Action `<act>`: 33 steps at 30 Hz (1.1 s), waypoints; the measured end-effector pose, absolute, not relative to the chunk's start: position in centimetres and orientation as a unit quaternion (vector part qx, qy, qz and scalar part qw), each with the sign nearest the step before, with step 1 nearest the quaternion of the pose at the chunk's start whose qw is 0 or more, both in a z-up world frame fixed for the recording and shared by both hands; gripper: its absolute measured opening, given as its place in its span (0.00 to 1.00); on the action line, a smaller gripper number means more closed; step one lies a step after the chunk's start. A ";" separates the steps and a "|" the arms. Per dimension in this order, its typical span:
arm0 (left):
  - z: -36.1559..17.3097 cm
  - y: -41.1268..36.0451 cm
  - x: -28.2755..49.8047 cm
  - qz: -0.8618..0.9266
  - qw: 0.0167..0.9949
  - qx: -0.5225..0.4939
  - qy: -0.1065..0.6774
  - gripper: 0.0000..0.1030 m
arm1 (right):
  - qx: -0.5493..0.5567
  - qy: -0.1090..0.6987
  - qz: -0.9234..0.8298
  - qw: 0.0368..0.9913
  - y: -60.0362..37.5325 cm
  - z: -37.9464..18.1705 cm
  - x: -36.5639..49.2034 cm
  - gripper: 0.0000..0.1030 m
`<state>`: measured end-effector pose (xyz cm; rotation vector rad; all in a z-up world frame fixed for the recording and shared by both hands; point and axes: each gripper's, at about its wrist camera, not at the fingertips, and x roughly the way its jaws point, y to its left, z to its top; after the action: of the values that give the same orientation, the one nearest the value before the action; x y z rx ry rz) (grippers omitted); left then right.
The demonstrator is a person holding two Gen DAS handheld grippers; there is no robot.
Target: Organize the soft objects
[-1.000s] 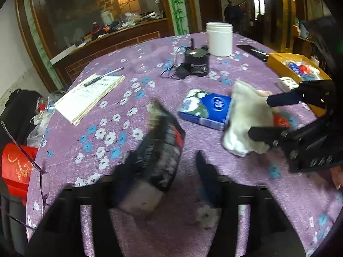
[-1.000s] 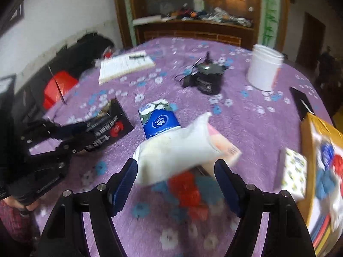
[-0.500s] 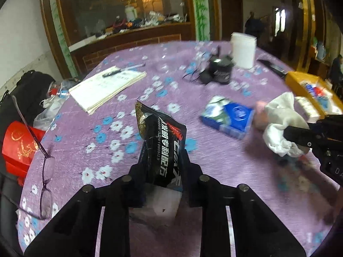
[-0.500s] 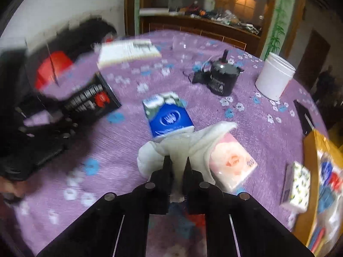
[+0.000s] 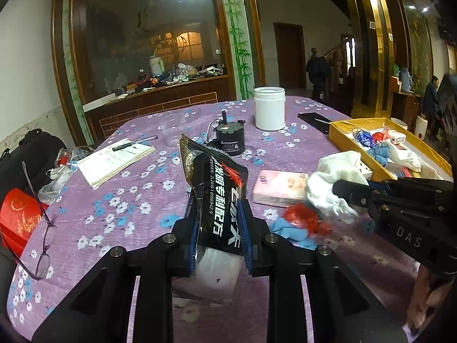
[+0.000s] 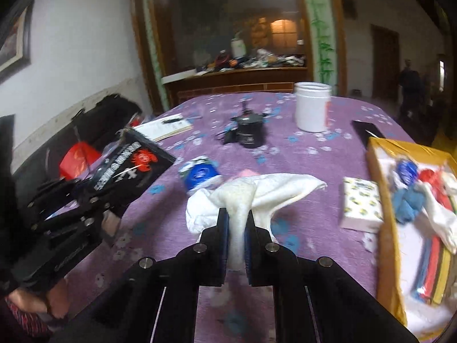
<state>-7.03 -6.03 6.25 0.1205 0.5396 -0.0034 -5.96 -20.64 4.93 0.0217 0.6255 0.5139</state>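
The left tool [image 5: 218, 228] clamps a glossy black crinkled pouch [image 5: 217, 188] standing upright, while the right tool [image 6: 236, 228] pinches a limp white terry cloth [image 6: 251, 194] ahead.

The tablecloth [image 5: 137, 197] was purple with white and blue flowers. The packet [image 5: 220, 200] was black with red-and-white lettering. At two o'clock, a yellow tray [image 5: 340, 133]; the cloth [image 6: 257, 194] was white.

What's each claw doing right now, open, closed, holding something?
Left claw: closed on the black printed plastic packet.
Right claw: closed on the white crumpled cloth.
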 end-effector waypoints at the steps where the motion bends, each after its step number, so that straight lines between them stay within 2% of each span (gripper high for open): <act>1: 6.2 -6.3 -7.1 0.004 0.963 0.061 0.262 0.21 | 0.023 0.303 0.249 0.920 -21.1 5.0 -5.8 0.09; 33: 6.1 -7.2 -7.4 0.034 0.963 0.078 0.254 0.21 | 0.021 0.295 0.247 0.923 -21.2 5.0 -6.1 0.09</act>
<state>-7.42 -7.17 6.10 0.1580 0.5145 0.0687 -6.13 -21.22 5.03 0.0426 0.6061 0.5076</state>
